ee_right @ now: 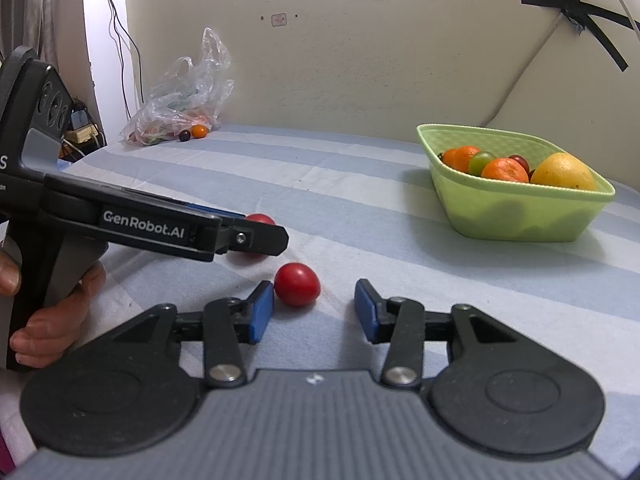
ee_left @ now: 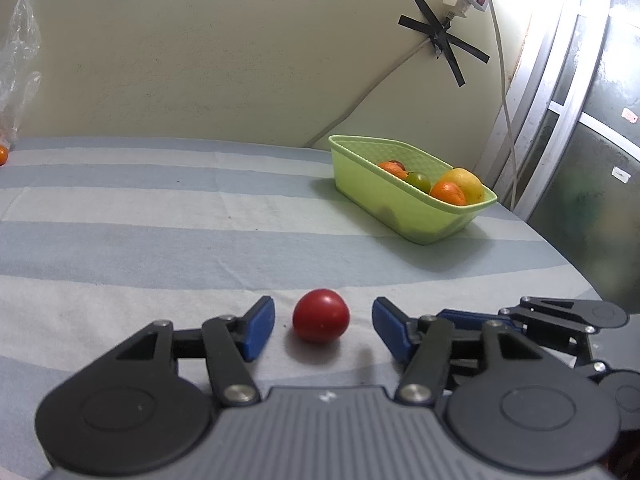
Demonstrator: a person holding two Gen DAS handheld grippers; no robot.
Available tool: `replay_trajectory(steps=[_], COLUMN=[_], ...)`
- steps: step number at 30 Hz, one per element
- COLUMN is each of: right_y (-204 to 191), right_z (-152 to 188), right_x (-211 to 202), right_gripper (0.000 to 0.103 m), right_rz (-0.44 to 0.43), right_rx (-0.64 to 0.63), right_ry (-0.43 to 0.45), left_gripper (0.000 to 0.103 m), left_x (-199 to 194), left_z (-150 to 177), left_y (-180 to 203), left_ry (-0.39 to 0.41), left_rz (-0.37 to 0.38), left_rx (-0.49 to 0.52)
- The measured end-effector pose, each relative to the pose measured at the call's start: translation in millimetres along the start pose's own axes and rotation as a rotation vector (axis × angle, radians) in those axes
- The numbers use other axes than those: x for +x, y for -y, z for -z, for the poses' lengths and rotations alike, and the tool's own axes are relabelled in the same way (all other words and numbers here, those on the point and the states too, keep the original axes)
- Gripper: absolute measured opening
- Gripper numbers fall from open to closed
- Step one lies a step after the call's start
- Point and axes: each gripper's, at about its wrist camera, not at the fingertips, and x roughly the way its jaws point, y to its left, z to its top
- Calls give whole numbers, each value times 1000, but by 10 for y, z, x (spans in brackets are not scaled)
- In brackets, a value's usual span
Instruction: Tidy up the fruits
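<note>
Striped cloth (ee_right: 360, 208): two red tomatoes (ee_right: 297, 284).

Striped bed sheet (ee_right: 360, 208) carries green basket (ee_right: 520, 216), two red tomatoes (ee_right: 297, 284), plastic bag (ee_right: 184, 100)

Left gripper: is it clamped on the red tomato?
No, the left gripper stands open, with the tomato lying on the cloth between its pads, clear of both.

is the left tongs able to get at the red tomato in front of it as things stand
Probably yes: the red tomato lies on the striped cloth between the open pads of the left tongs, with nothing in the way.
</note>
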Motion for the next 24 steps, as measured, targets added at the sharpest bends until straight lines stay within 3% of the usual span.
replay_trajectory(steps=[10, 13, 15, 17, 18, 19, 24], right_y=[2, -9, -19, -34, -50, -68, -151], right_z=[1, -1, -5, -7, -7, -7, -7], right_x=[-4, -3, 5, 7, 7, 5, -37], right_gripper=[48, 47, 47, 42, 31, 27, 27], right_rz=[3, 7, 9, 8, 3, -7, 33], right_rx=[1, -8, -13, -23, -32, -38, -80], right_ry=[1, 1, -1, 1, 1, 3, 40], left_gripper=[54, 48, 33, 31, 31, 31, 31], left_x=[-13, -13, -9, -8, -9, -10, -3], left_z=[-1, 1, 4, 9, 12, 14, -46], left_y=[11, 27, 35, 44, 53, 64, 37], left_ry=[1, 2, 1, 0, -1, -1, -7], left_rz=[-6, -15, -11, -11, -7, -6, 42], left_rx=[4, 10, 12, 20, 25, 30, -9])
